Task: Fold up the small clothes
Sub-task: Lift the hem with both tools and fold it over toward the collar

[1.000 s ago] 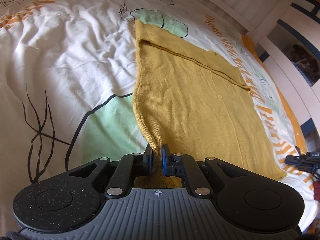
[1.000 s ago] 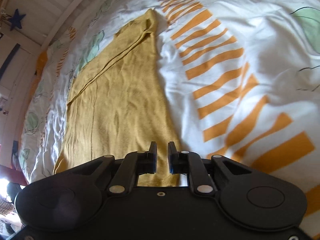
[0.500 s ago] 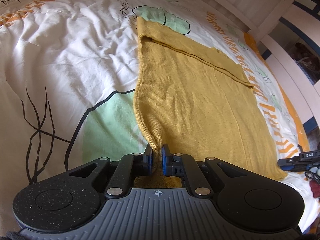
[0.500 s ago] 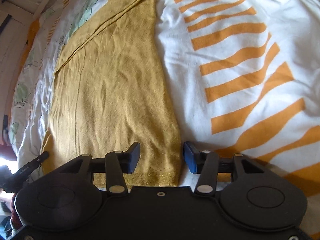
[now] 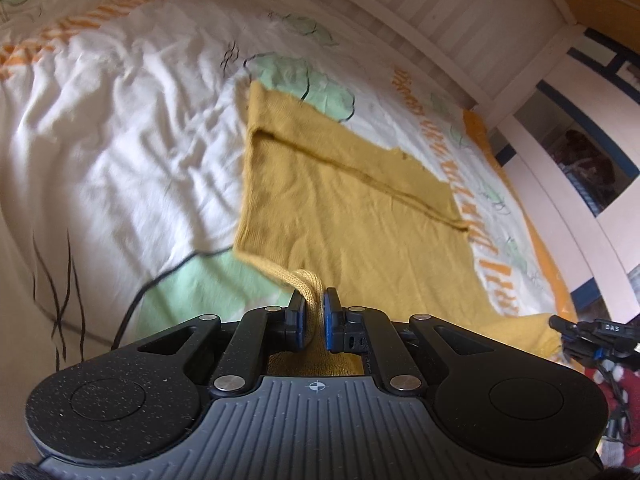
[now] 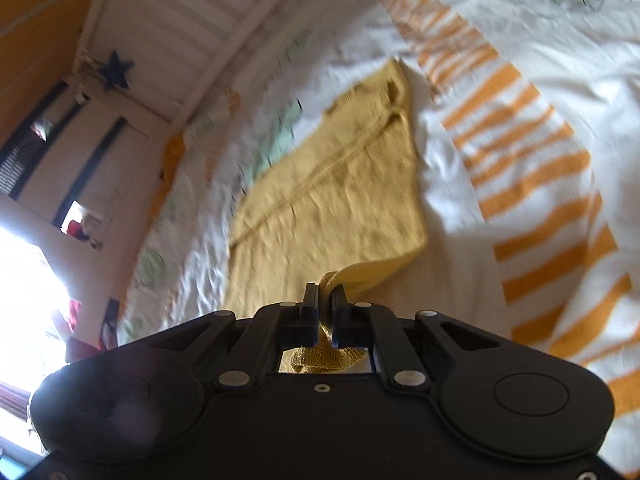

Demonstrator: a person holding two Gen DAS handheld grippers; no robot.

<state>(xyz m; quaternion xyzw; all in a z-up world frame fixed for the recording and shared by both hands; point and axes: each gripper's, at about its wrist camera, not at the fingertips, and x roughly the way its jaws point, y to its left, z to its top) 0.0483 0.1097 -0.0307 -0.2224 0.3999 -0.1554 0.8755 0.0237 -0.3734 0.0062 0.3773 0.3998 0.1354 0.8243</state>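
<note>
A mustard-yellow knit garment (image 5: 352, 208) lies spread on the bed, its far end folded over along a seam. My left gripper (image 5: 314, 304) is shut on the garment's near left corner, which bunches between the blue pads and is lifted off the bed. My right gripper (image 6: 325, 300) is shut on the near right corner of the garment (image 6: 340, 196) and also holds it raised. The right gripper's tip (image 5: 576, 328) shows at the right edge of the left wrist view, at the garment's other near corner.
The bed cover (image 5: 120, 152) is white with green leaf shapes and orange stripes (image 6: 532, 168). A white slatted bed rail (image 5: 460, 20) runs along the far side. A bright window (image 6: 24, 280) and a blue star (image 6: 116, 70) lie beyond the bed.
My right gripper opened over the near right corner, then shut on it. Both grippers have lifted the near edge off the bed and carried it toward the far end.
</note>
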